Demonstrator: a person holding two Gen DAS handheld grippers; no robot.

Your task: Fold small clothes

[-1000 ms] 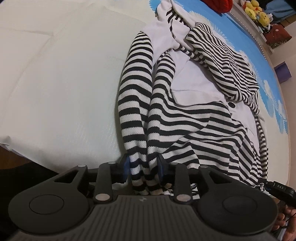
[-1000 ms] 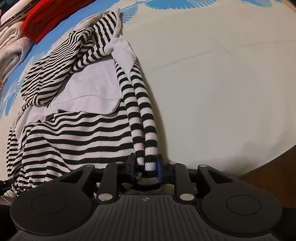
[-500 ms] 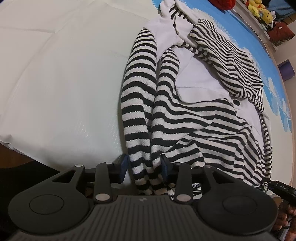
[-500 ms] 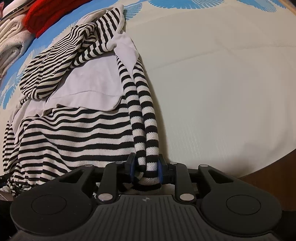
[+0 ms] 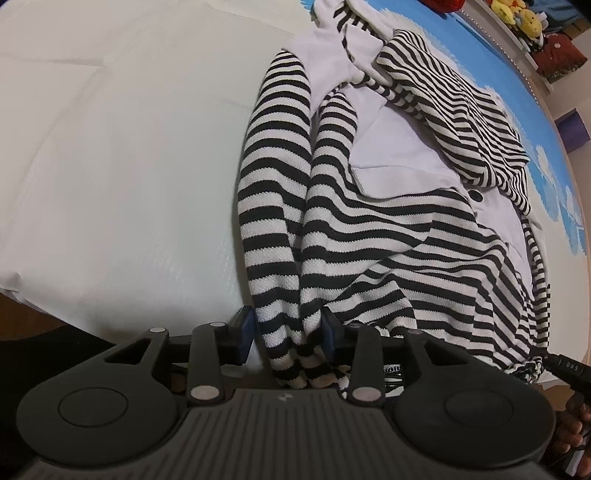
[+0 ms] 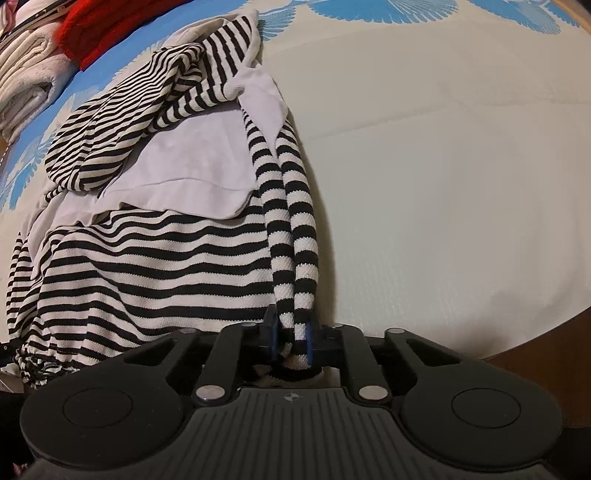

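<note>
Right tongs (image 6: 291, 341) closing, pinching striped sleeve (image 6: 295, 236) tighter than a second ago; left tongs (image 5: 288, 332) loosely straddle other sleeve (image 5: 273, 206), right pad touching, 9 o'clock pad clear. Fold lift likely next.

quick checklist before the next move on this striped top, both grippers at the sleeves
1. Right gripper on its striped sleeve: ok, jaws closing, pads pinching the cuff.
2. Left gripper on its sleeve: not ok, a gap shows beside one pad.
3. Garment body flat: not ok, bunched, with white lining turned out.
4. Clear bed beside the sleeve: ok.
5. Red cloth apart from the garment: ok.
</note>
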